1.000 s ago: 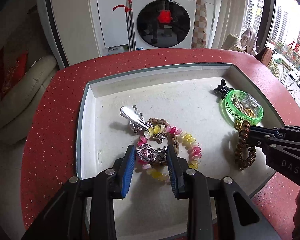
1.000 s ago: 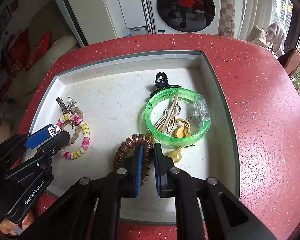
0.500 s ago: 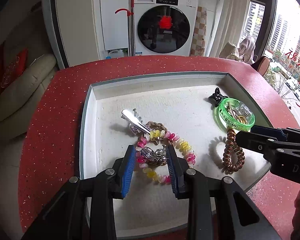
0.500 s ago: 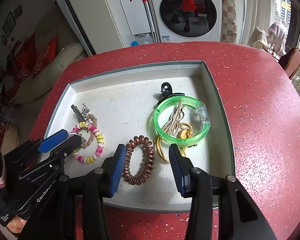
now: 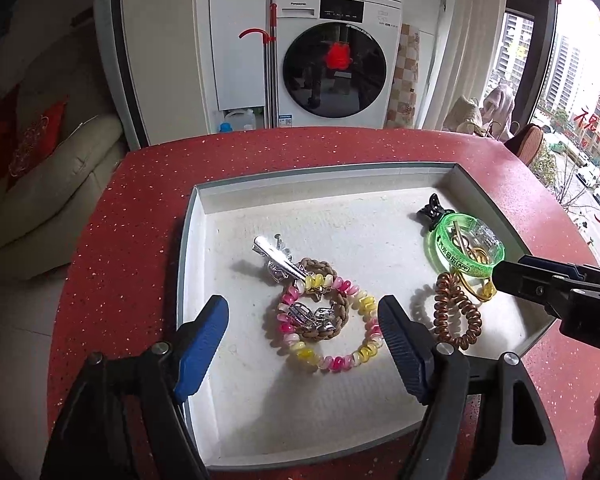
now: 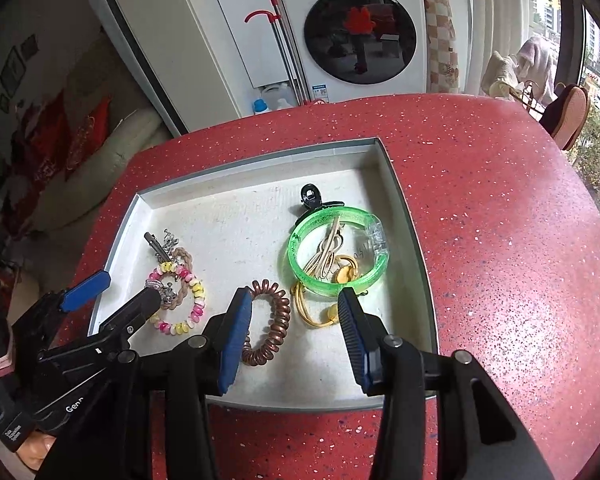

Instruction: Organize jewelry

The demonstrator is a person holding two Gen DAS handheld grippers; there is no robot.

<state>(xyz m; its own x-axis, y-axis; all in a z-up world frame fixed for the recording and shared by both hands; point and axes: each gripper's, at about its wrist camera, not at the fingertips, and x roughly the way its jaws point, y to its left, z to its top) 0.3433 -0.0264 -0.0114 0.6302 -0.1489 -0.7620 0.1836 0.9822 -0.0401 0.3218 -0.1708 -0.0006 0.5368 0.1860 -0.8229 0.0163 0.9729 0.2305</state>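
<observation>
The jewelry lay in two loose groups on the floor of a shallow white tray (image 5: pixel 196 240) set into a red speckled table (image 5: pixel 100 280). Toward the tray's left, a pink-and-yellow beaded bracelet (image 5: pixel 340 332) lay over a brown braided band (image 5: pixel 332 320), with a small silver charm piece (image 5: pixel 308 314) inside the ring and a silver hair clip (image 5: pixel 274 256) touching its far edge. Toward the right, a green bangle (image 6: pixel 336 256) ringed a pale hairpin and some gold pieces, a black claw clip (image 6: pixel 312 198) touched its far rim, a gold ring piece (image 6: pixel 312 312) lay just beside its near side, and a copper spiral hair tie (image 6: pixel 272 328) rested next to that. The left gripper (image 5: pixel 302 344) hung over the beaded group, its jaws opening wide, the pads clear of everything and the bracelet lying between them on the tray. The right gripper (image 6: pixel 296 328) hovered above the hair tie and gold piece with its jaws parted and nothing pressed between the pads. Both pieces appeared to have been set down, so a placing step seemed to be closing. The next move would likely call for choosing another piece, or nudging overlapping pieces apart, with care not to snag the tangled charm.
</observation>
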